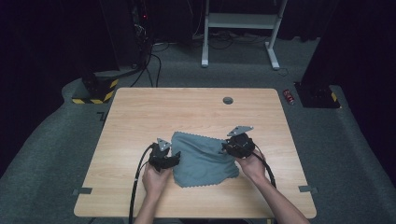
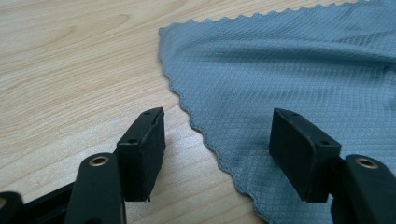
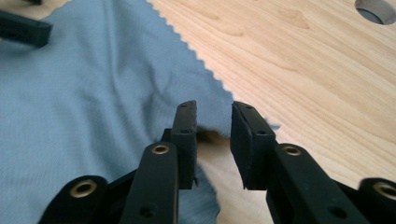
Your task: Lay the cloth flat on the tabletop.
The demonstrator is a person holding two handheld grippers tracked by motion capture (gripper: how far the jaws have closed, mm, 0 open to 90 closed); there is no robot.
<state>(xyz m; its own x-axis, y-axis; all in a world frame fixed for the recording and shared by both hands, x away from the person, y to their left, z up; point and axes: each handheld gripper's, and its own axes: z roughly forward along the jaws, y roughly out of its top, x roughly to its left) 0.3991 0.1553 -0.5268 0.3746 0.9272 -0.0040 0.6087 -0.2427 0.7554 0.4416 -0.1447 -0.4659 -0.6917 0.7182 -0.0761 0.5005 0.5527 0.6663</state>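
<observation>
Centre-low in the high view, a grey-blue cloth (image 1: 202,158) lies rumpled on the wooden table (image 1: 140,116), zigzag-cut edges, one corner pointing toward the frame's bottom. Left gripper (image 1: 164,158) sits at the cloth's left edge, held by the left hand (image 1: 155,179); right gripper (image 1: 239,145) sits at the cloth's right edge, held by the right hand (image 1: 253,164). Left gripper view: jaws spread wide, holding nothing, the cloth (image 2: 289,70) edge running between them, left jaw over bare wood, right jaw over fabric; whether they touch the surface can't be told. Right gripper view: jaws apart with a narrow gap, nothing pinched between them, a raised fold of cloth (image 3: 93,102) just beyond and beside the tips, bare wood seen through the gap; other gripper's jaw at the frame's upper left over the cloth. Cable hole (image 1: 228,100) in the table at upper centre of the high view, well apart from the cloth. Beyond the table, grey carpet (image 1: 46,154), a white desk frame (image 1: 240,28) at the top, yellow-black striped base (image 1: 95,91) at upper left, small red can (image 1: 288,96) on the floor at right. Black cables trail from both grippers toward the bottom edge.
</observation>
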